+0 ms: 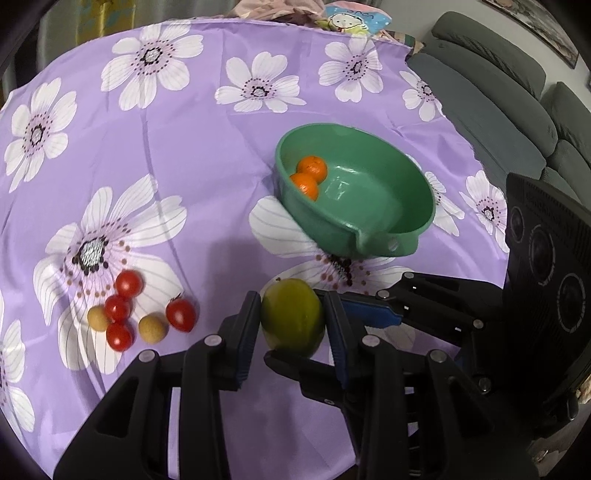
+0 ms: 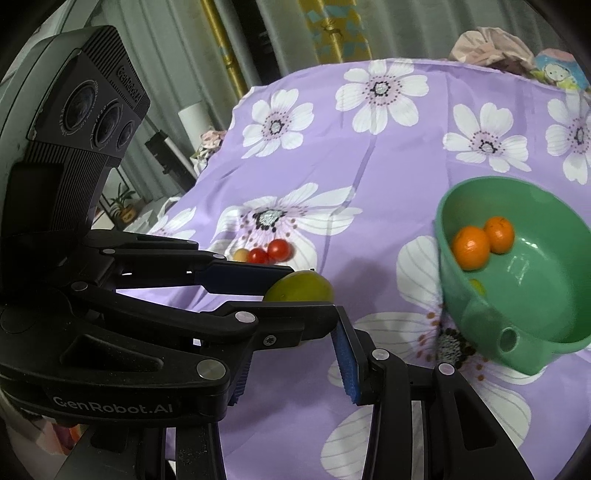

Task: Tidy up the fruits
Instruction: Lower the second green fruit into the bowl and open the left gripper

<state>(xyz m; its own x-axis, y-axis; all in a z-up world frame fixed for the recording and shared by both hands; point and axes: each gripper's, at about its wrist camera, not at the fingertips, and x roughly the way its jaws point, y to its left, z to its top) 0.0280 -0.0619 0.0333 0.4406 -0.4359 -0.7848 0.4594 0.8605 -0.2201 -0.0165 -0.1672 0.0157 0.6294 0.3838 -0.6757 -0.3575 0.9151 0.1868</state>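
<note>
Legible writing: "GenRobot.AI" in pale letters on the body of the left hand-held gripper (image 2: 299, 295), seen from the right wrist view, and "GenRobot" on the black camera housing (image 2: 88, 107) above it. A cartoon-face cushion (image 1: 352, 18) at the far edge carries lettering too small to read.

The left hand-held gripper (image 1: 293, 321) is clamped on a green mango (image 1: 293, 319), one pad against each side, the fruit clear of the cloth. The right hand-held gripper (image 2: 291, 373) has its jaws partly apart with nothing visible between them; one blue ribbed pad (image 2: 345, 363) faces the camera.

The surface (image 1: 207, 155) is covered by a purple cloth with white flowers. A green bowl (image 1: 406, 229), tilted, rests on it near the mango and holds two oranges (image 1: 308, 177) touching each other. Left of the mango lie four cherry tomatoes (image 1: 127, 310) and two small tan round fruits (image 1: 153, 328), clustered, some touching.

A grey sofa (image 1: 498, 103) stands beside the surface. Curtains (image 2: 280, 40) hang behind, and a potted plant (image 2: 123, 203) stands near them.
</note>
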